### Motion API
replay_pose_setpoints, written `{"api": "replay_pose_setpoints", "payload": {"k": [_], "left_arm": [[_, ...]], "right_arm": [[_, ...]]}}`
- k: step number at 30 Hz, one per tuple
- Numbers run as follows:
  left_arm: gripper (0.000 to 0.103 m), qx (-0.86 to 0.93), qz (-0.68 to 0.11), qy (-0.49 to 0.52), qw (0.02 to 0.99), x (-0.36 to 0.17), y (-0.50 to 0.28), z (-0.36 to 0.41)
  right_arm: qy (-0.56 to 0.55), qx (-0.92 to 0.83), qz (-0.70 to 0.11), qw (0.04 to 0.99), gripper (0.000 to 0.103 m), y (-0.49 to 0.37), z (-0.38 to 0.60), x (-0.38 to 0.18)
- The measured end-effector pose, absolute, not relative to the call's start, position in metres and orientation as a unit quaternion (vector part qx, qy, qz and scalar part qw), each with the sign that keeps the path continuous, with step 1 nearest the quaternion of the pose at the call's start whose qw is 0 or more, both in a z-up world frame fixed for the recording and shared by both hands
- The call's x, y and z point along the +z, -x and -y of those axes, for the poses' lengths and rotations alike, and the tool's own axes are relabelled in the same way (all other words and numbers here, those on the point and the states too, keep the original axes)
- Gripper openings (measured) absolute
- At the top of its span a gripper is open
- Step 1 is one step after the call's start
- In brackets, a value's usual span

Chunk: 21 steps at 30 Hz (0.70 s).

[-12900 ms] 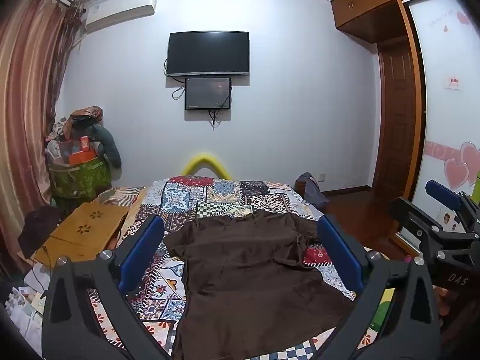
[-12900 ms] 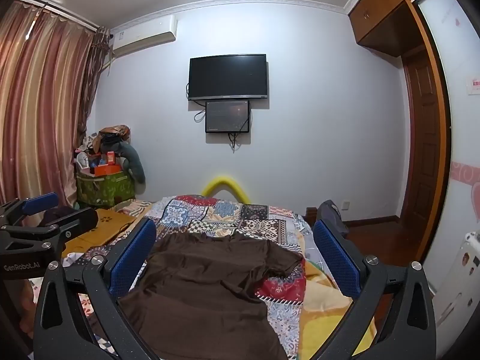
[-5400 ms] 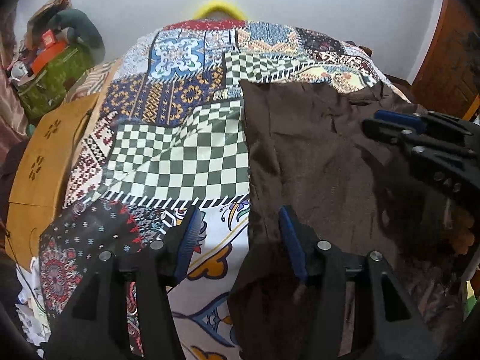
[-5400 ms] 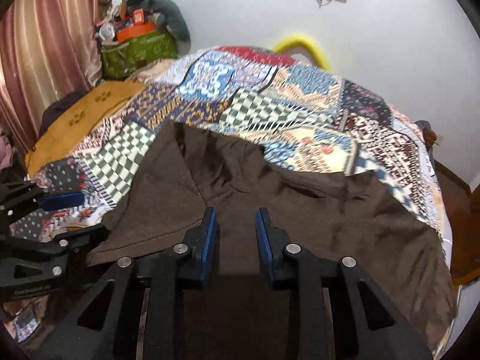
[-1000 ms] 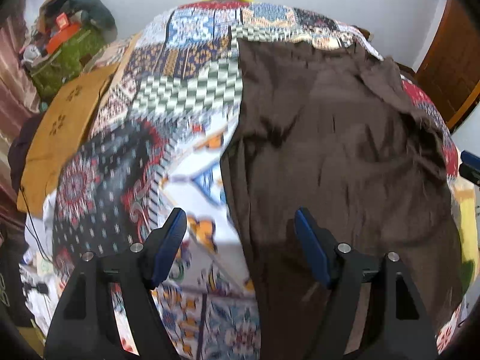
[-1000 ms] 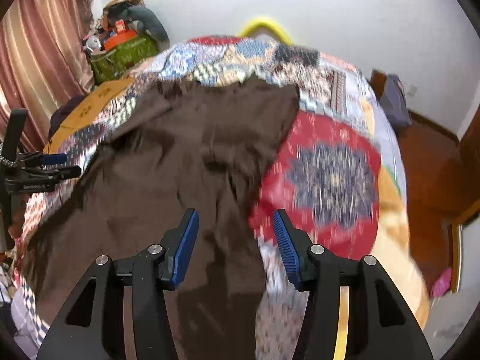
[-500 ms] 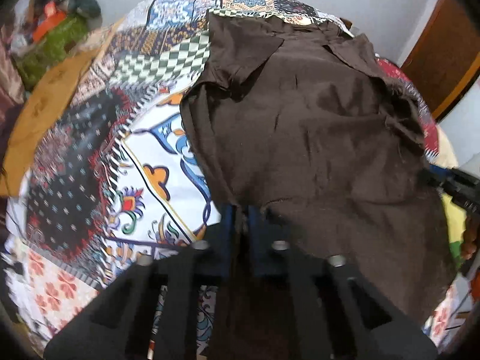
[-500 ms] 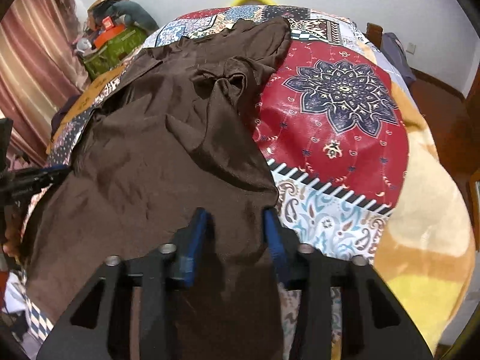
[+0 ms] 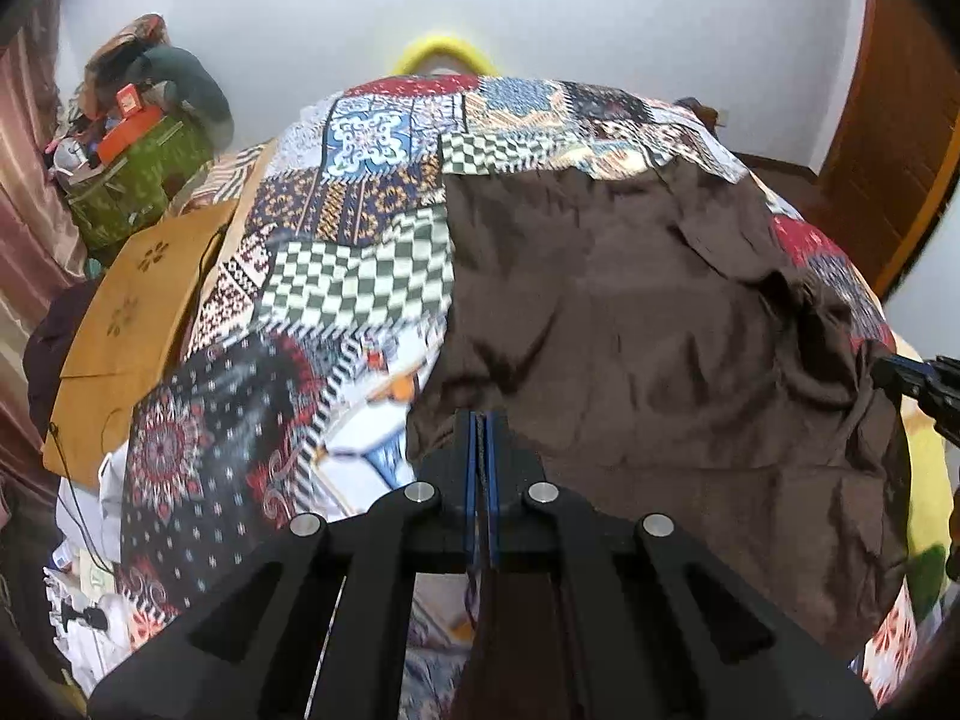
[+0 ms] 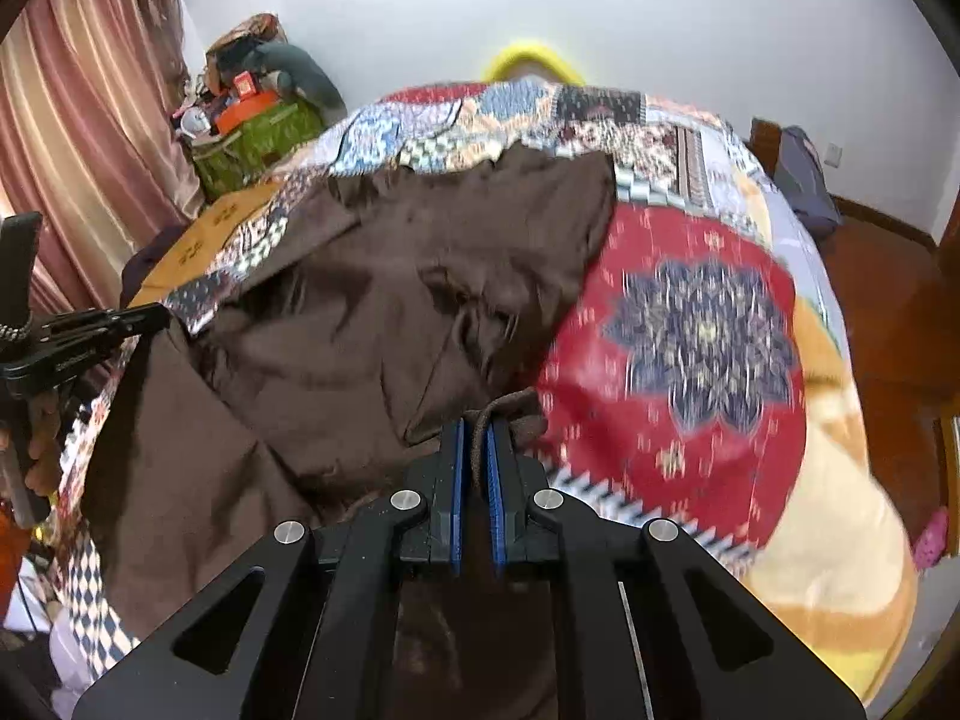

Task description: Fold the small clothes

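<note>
A brown shirt (image 9: 630, 312) lies spread on the patchwork bedspread (image 9: 360, 276), with its near edge raised. My left gripper (image 9: 480, 420) is shut on the shirt's near left corner, and cloth hangs down between the blue pads. In the right wrist view the same shirt (image 10: 372, 312) is creased and bunched. My right gripper (image 10: 474, 429) pinches a fold at the near right corner, its jaws closing tight on it. Each gripper also shows in the other's view: the right gripper (image 9: 882, 369) at the right edge, the left gripper (image 10: 162, 315) at the left, held by a hand (image 10: 36, 438).
A light wooden board (image 9: 138, 300) lies along the bed's left side, with a cluttered green basket (image 9: 138, 168) behind it. Striped curtains (image 10: 78, 120) hang at the left. A dark bag (image 10: 804, 180) sits on the floor at the right, near a wooden door (image 9: 900, 120).
Both grippers went from open over the shirt's near edge to shut on it. The left one then rose with its corner, and the shirt wrinkled on the right.
</note>
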State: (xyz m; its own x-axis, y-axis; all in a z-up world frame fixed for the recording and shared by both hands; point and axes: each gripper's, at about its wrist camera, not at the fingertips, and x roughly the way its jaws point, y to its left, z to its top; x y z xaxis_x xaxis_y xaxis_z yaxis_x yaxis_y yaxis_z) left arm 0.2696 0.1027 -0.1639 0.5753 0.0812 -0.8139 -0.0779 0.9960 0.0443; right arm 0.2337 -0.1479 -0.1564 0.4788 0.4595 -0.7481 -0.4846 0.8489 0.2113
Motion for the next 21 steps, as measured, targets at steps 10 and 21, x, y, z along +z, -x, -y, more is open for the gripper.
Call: {"api": "replay_pose_setpoints", "payload": {"k": [10, 21], "left_arm": [[0.043, 0.042, -0.526, 0.029, 0.849, -0.207, -0.293, -0.114], [0.063, 0.045, -0.525, 0.009, 0.850, -0.191, -0.224, -0.120]], "right_arm": [[0.035, 0.253, -0.466, 0.847, 0.013, -0.247, 0.141, -0.174], [0.052, 0.244, -0.472, 0.846, 0.045, -0.211, 0.179, -0.162]]}}
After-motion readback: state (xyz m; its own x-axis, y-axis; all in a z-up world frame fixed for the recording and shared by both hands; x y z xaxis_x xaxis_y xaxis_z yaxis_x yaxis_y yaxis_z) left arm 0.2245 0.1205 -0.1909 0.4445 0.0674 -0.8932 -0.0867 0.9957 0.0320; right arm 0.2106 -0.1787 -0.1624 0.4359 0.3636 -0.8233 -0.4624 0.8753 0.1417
